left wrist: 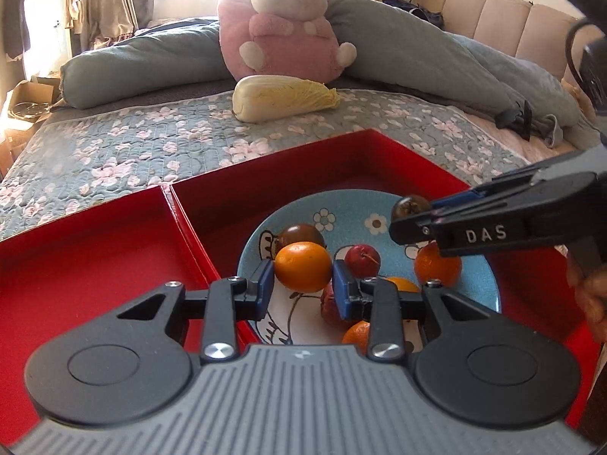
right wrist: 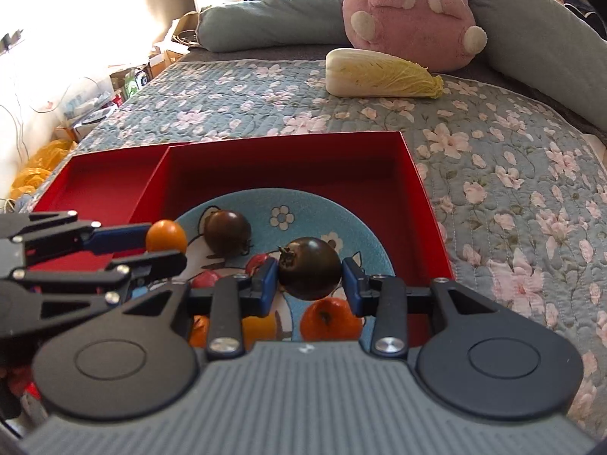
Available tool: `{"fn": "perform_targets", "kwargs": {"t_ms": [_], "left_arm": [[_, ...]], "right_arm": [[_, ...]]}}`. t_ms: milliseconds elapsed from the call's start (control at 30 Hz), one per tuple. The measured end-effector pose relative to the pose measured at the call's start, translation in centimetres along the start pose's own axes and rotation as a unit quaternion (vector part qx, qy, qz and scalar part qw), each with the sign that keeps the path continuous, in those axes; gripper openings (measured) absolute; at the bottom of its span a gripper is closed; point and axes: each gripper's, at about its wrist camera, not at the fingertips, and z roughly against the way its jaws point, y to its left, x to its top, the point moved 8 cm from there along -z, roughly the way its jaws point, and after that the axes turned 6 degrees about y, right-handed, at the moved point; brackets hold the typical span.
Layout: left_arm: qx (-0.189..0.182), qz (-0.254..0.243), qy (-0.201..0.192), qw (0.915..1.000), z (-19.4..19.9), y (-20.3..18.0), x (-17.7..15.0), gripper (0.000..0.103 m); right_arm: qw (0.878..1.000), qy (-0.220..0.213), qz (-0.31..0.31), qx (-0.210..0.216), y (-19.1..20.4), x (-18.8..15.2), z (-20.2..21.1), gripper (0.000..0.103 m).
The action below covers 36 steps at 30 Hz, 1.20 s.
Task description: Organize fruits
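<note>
A blue cartoon plate [left wrist: 341, 204] [right wrist: 303, 204] of fruit sits in the right compartment of a red box [left wrist: 265, 167] [right wrist: 288, 159]. My left gripper [left wrist: 303, 284] is shut on an orange [left wrist: 302, 271] just above the plate; it also shows in the right wrist view [right wrist: 166, 236]. My right gripper [right wrist: 309, 280] is shut on a dark brown-purple fruit [right wrist: 309, 268], seen in the left wrist view [left wrist: 410, 204] held above the plate. On the plate lie another dark fruit [right wrist: 227, 232] [left wrist: 301, 232], a red fruit [left wrist: 362, 259] and several oranges [left wrist: 436, 265] [right wrist: 330, 318].
The box's left compartment [left wrist: 87, 250] [right wrist: 102, 185] holds nothing. The box rests on a floral quilt [right wrist: 512, 174]. A napa cabbage [left wrist: 284, 96] [right wrist: 383, 74], a pink plush rabbit [left wrist: 284, 26] and a grey-blue body pillow [left wrist: 417, 49] lie behind. Cardboard boxes [right wrist: 174, 45] stand beside the bed.
</note>
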Motion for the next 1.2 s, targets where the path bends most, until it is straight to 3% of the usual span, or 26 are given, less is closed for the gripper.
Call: {"fn": "perform_targets", "kwargs": {"t_ms": [400,467,500,600,733,867,967,1200], "left_arm": [[-0.016,-0.017,0.004,0.9997,-1.6,-0.5,0.1,0.042],[-0.019,-0.019,0.004,0.9996,-1.3,-0.7,0.1,0.050],[-0.019,-0.019,0.004,0.9996,-1.1,-0.8,0.0,0.058],[-0.010,-0.009,0.002,0.9999,-0.3,-0.7,0.0,0.072],[-0.013,0.024,-0.004,0.9996,1.6,-0.4,0.1,0.077],[0.010,0.019,-0.008,0.9997,3.6,-1.3,-0.3,0.088],[0.007,0.030,-0.015,0.9994,5.2,-2.2,-0.7,0.091],[0.035,0.058,-0.045,0.9967,9.6,-3.2,-1.4,0.100]], "right_arm": [[0.999,0.025,-0.019,-0.001,-0.4,0.5,-3.4,0.040],[0.999,0.026,-0.022,0.005,-0.4,0.4,-3.2,0.052],[1.000,0.022,-0.022,0.005,-0.4,0.4,-3.0,0.067],[1.000,0.001,-0.024,0.008,-0.6,0.4,-1.6,0.071],[0.999,-0.019,-0.045,0.022,-0.5,-0.3,1.5,0.071],[0.997,-0.043,-0.048,0.048,0.6,-2.3,5.6,0.073],[0.997,-0.056,-0.038,0.048,1.0,-3.2,8.2,0.073],[0.997,-0.053,-0.011,0.049,1.6,-4.5,12.0,0.073]]}}
